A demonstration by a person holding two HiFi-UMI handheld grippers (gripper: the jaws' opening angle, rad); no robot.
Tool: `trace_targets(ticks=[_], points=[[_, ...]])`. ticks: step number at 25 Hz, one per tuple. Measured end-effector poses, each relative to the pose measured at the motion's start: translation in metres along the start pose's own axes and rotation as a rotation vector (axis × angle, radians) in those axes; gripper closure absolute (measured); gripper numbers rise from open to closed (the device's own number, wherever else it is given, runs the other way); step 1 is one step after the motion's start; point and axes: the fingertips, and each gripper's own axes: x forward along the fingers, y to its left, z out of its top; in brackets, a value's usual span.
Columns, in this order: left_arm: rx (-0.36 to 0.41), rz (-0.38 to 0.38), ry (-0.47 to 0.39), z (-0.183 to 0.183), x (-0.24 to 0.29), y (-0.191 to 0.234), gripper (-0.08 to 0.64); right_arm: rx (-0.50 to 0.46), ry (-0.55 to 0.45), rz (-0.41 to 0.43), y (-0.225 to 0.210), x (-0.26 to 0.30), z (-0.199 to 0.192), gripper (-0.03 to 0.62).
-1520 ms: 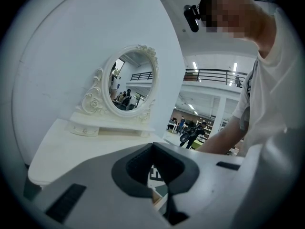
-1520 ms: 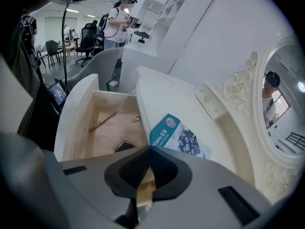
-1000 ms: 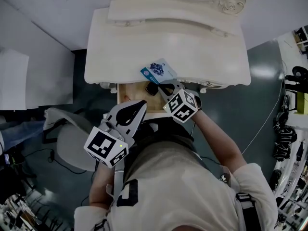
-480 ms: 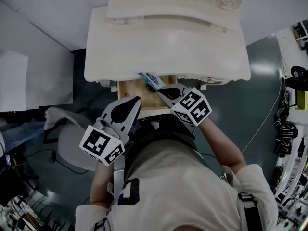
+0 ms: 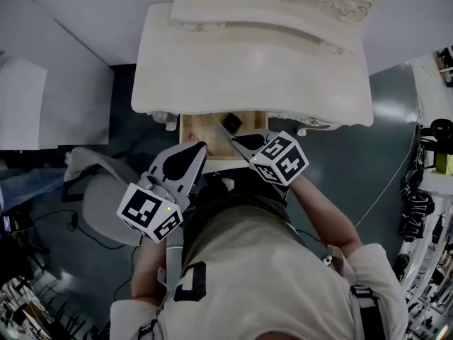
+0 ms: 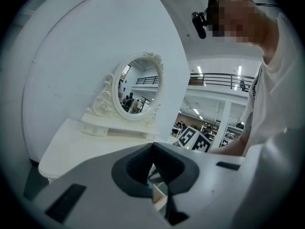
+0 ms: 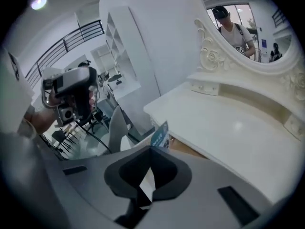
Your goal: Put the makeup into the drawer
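1. The white bench (image 5: 255,69) fills the upper half of the head view. An oval mirror (image 6: 139,86) in a carved frame stands at its back.
2. A grey chair (image 5: 106,211) stands to the left of the person, well clear of the bench.
3. The drawer (image 5: 202,129) stands pulled out from the middle of the bench's front edge, its wooden bottom showing.
4. The left gripper (image 5: 200,147) lies just at the drawer's near left corner. Its fingers are clenched tip to tip with nothing between them.
5. The right gripper (image 5: 230,134) reaches over the drawer's near edge, pointing down into it. Its fingers are clenched on the makeup packet (image 7: 160,134).
6. The makeup packet is flat and white with a blue-green printed end sticking up past the fingers. It hangs over the open drawer, near its middle; whether it touches the drawer's bottom cannot be told.
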Motion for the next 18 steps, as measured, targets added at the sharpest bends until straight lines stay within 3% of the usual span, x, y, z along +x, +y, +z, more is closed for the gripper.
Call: trace_targets(ticks=[7,11,18], points=[[-0.012,0.010,0.010,-0.005,-0.001,0.004,0.503,-0.081,0.134,-0.162,-0.042,0.034,-0.025,0.566],[-0.018,0.020,0.026,-0.008,-0.001,0.006,0.503,-0.210,0.204,-0.137,-0.030,0.078,-0.034,0.566],[-0.022,0.054,0.047,-0.013,-0.004,0.015,0.503,-0.314,0.227,-0.082,-0.009,0.138,-0.040,0.566]])
